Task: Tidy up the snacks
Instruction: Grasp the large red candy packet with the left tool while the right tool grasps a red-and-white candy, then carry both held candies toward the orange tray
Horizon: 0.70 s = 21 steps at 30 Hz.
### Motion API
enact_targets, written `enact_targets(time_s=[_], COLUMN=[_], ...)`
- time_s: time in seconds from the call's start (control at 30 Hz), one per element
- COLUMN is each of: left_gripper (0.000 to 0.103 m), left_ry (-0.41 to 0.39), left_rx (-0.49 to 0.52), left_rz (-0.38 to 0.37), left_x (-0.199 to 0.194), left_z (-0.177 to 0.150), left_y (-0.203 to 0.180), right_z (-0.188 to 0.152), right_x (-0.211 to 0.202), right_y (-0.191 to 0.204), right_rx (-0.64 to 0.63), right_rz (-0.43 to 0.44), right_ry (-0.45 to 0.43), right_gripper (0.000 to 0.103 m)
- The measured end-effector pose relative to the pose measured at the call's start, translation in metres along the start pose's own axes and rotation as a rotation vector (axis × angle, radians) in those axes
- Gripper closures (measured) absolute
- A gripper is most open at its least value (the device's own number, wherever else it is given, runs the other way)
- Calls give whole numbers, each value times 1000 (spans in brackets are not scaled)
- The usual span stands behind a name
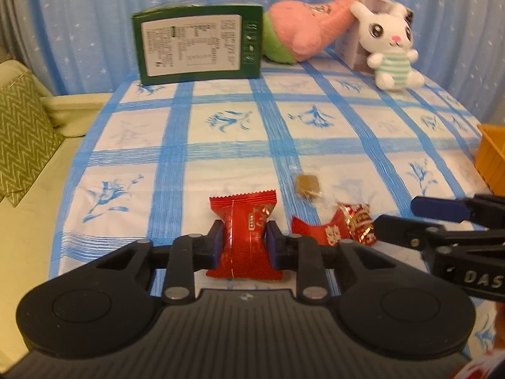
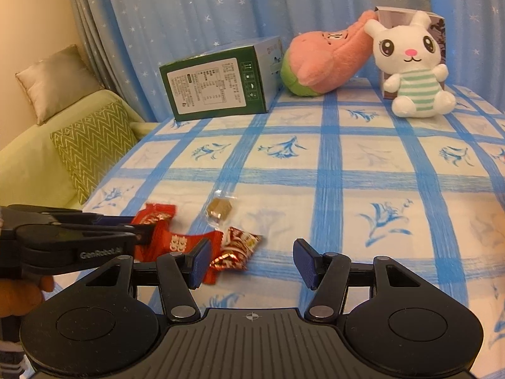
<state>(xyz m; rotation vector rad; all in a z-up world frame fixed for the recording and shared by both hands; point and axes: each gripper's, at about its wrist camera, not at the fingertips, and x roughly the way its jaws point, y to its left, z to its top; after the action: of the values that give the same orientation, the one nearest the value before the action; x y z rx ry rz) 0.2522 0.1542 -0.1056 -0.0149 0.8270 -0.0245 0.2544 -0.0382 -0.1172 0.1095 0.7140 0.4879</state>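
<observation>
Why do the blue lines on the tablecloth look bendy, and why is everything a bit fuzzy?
Left wrist view: the fisheye lens curves the tablecloth stripes, and the green box print is blurred. Right wrist view: the same bending, dark corners, soft warm light, and a small shine on the foil candy.

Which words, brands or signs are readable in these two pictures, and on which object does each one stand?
"GenRobot.AI": on the side of the left gripper, seen in the right wrist view.
"DAS", cut off by the frame edge: on the right gripper, seen in the left wrist view.
Green box: white label with dense print and small symbols, too small to read.
Red candy wrappers: gold characters, too blurred to read.
</observation>
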Motion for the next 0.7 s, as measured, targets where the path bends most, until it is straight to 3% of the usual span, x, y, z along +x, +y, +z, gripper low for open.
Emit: enact_targets(time_s=[0.07, 0.33, 0.4, 0.7], left_gripper=[78, 78, 78, 78], left_ry=[-4, -3, -4, -31], left_rx=[-6, -5, -6, -30], left_rz=[8, 8, 7, 11], left_x=[-1, -2, -3, -18], left_z=[1, 1, 1, -1], left_y=[2, 3, 2, 2], right_z=[2, -1, -3, -9], right_x=[7, 30, 31, 11], right_y=[3, 14, 18, 6], right_rx=[-9, -51, -86, -71], right_rz=[-3, -47, -53, -96], right_ry=[5, 45, 43, 33], right_gripper=[55, 66, 77, 81])
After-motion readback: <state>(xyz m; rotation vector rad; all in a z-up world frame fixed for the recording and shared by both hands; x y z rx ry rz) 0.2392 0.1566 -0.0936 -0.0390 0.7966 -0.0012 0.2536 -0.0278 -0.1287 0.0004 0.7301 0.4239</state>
